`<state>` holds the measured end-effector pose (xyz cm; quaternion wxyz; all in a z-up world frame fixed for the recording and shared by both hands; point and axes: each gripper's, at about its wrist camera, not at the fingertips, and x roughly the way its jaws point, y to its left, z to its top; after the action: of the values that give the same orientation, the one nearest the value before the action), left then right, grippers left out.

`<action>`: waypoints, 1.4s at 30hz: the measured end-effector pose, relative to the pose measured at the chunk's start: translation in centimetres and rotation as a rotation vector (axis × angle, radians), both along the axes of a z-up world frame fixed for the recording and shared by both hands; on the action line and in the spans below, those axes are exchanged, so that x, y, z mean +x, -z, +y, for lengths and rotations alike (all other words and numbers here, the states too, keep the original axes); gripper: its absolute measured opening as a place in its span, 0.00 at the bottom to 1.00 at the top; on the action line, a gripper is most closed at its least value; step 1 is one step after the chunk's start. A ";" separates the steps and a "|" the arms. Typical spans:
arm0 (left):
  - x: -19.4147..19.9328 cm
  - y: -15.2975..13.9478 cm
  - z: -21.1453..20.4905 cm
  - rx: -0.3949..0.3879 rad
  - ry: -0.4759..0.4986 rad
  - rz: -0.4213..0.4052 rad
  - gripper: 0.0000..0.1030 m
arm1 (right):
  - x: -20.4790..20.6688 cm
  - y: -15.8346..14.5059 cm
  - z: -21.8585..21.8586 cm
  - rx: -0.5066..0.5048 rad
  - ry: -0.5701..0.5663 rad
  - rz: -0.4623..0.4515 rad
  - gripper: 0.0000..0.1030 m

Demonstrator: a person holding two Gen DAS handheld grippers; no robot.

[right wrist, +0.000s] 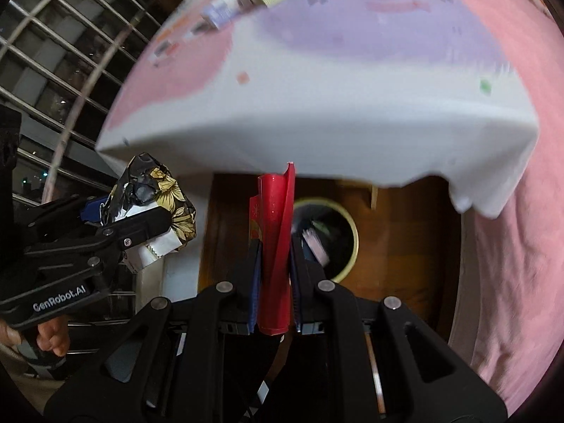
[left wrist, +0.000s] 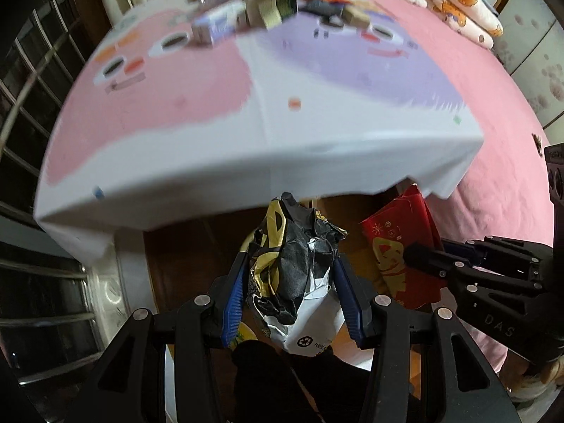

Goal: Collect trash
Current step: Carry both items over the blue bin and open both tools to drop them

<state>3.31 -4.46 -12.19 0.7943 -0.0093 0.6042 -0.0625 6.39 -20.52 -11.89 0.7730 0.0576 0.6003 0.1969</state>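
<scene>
The left gripper (left wrist: 292,264) points steeply down and its jaws pinch a crumpled wrapper (left wrist: 292,268) of black, gold and white, which stands up between the blue pads. The right gripper (right wrist: 275,257) is just to the right of it, and its jaws are pressed on a flat red packet (right wrist: 276,246) with gold print, held upright on its edge. Both pieces of trash hang below the near edge of the counter (left wrist: 246,162), which carries a white cloth with pink and purple patches. On the far side of the counter lies a blurred heap of small boxes (left wrist: 253,10) and other packets. Below the right gripper, on the brown wooden floor (right wrist: 394,246), stands a round bin (right wrist: 347,246) with a pale rim; the red packet is just left of its opening, and some paper is inside it. A bed (left wrist: 493,162) with a pink sheet lies to the right of the counter. A dark window with a metal grille (right wrist: 70,63) is on the left.
</scene>
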 end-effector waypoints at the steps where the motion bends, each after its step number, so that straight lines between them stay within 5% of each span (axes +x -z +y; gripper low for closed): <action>1: -0.1 1.0 0.0 0.001 0.001 0.011 0.46 | -0.2 1.4 0.1 -0.005 0.010 0.022 0.12; 18: 1.4 23.1 0.9 0.006 -0.003 0.107 0.54 | 1.7 23.9 3.3 -0.109 0.063 0.150 0.14; 20: 1.6 25.1 0.9 0.010 0.013 0.101 0.59 | 1.9 26.5 3.4 -0.108 0.068 0.149 0.15; 22: 1.8 27.3 1.1 0.022 0.030 0.095 0.84 | 2.2 29.1 3.4 -0.109 0.085 0.155 0.18; 24: 2.0 29.1 1.3 0.040 0.031 0.088 0.88 | 2.5 31.2 3.2 -0.108 0.111 0.177 0.27; 27: 2.3 30.7 1.9 0.038 0.028 0.087 0.91 | 2.8 33.2 2.6 -0.092 0.141 0.196 0.35; 33: 2.2 30.9 3.4 0.025 0.013 0.040 0.91 | 2.5 34.4 2.0 -0.048 0.162 0.199 0.36; 42: 1.2 25.7 4.1 0.009 -0.004 0.011 0.92 | 1.8 30.0 2.0 -0.048 0.176 0.187 0.46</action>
<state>4.48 -0.32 -37.92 0.7911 -0.0071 0.6089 -0.0581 8.22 -18.48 -41.85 0.7292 0.1097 0.6669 0.1076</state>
